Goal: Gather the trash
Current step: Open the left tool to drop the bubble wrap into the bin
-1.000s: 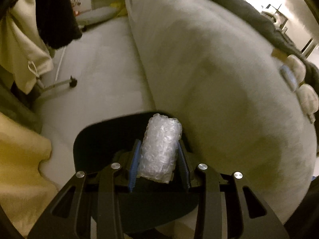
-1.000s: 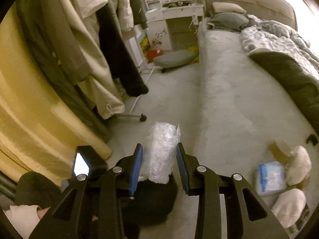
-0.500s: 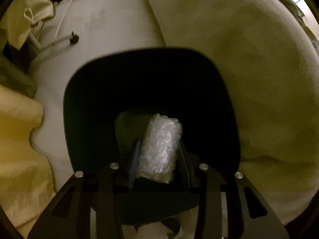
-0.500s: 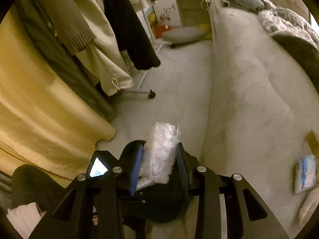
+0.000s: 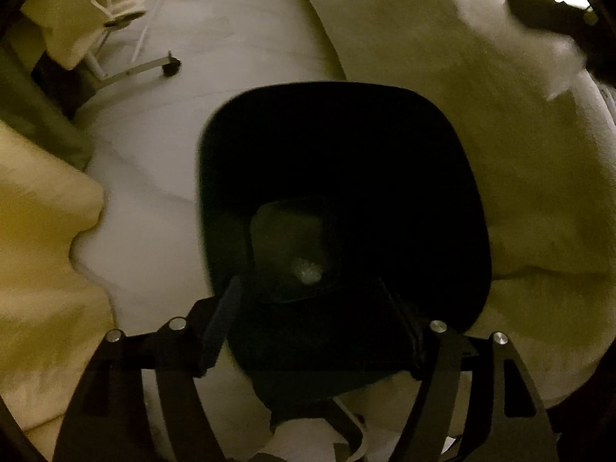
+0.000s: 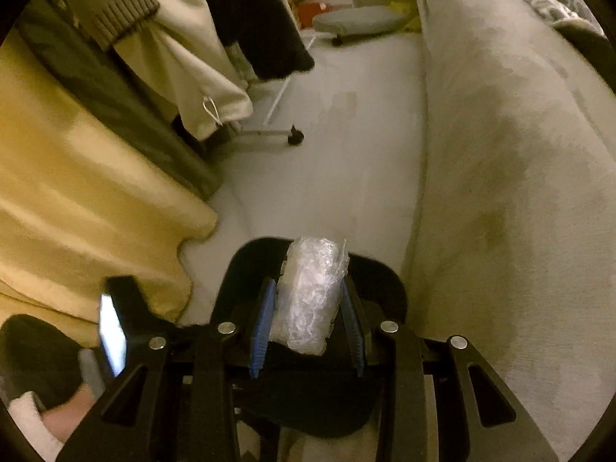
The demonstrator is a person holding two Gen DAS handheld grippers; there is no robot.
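Your bubble-wrap roll [image 5: 307, 270] now lies at the bottom of the black bin [image 5: 442, 146], dropped there because your left gripper [image 5: 313, 317] has just been opening; its jaws stand spread and empty above the bin's mouth. Your right gripper [image 6: 308, 317] is clamped on a second plastic bundle [image 6: 310, 294], held over the bin's near rim [image 6: 246, 258], likely next to go in.

There are two bubble wrap rolls: one [image 5: 307, 269] lies deep in the bin, one [image 6: 310, 292] sits between two blue pads [image 6: 263, 321]. There is one black bin [image 5: 346, 146]. One small wheel [image 6: 295, 138] shows on the floor.
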